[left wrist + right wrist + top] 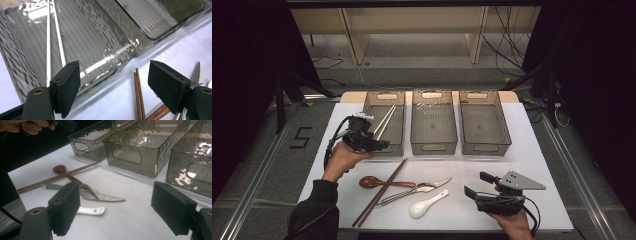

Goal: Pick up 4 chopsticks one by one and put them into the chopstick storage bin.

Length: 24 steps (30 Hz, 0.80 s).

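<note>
Pair of pale white chopsticks (384, 121) is lying inside the left smoked translucent plastic bin (383, 145), slanting toward its far end. Left gripper (379, 144) is hovering at that bin's near left wall, jaws spread wide, gripping nothing. Right gripper (475, 186) is sitting low over the white table mat (472, 165) at near right, jaws also gaping, empty. Between them: brown wooden chopsticks (379, 192), brown wooden spoon (372, 181), steel knife (438, 184), white ceramic spoon (424, 204).

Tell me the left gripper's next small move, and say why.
Probably lower the left gripper toward the brown chopsticks on the table. Its jaws are open and empty, the left bin already holds a pale pair, and the brown pair lies just below.
</note>
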Motion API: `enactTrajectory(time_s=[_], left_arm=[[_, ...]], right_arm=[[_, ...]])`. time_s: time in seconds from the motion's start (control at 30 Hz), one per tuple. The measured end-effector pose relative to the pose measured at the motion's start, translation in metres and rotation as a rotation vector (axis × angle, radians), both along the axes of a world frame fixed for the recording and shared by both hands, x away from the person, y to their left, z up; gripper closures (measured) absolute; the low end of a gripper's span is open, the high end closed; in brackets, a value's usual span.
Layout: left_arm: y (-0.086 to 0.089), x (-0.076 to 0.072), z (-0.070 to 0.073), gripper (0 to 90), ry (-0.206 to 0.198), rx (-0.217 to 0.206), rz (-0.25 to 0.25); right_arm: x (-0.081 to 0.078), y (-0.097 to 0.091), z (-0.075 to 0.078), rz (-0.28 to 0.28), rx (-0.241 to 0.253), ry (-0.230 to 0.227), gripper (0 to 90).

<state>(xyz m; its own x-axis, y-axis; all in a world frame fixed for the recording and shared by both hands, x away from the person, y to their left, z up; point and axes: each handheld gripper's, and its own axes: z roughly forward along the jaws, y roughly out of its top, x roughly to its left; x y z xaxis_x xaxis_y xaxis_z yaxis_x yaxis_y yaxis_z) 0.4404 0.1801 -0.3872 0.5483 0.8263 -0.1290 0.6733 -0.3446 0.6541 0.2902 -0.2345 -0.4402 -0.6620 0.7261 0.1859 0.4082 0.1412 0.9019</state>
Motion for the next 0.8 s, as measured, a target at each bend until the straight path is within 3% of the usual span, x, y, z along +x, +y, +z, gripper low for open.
enactTrajectory(time_s=[0.53, 0.8], left_arm=[[-0.004, -0.021, -0.016, 21.0, 0.062, 0.031, -0.032], [-0.005, -0.032, -0.027, 18.4, 0.104, 0.067, -0.050]], right_arm=[[0.000, 0.000, 0.000, 0.000, -0.002, 0.001, 23.7], [0.000, 0.001, 0.000, 0.004, -0.003, -0.003, 23.8]])
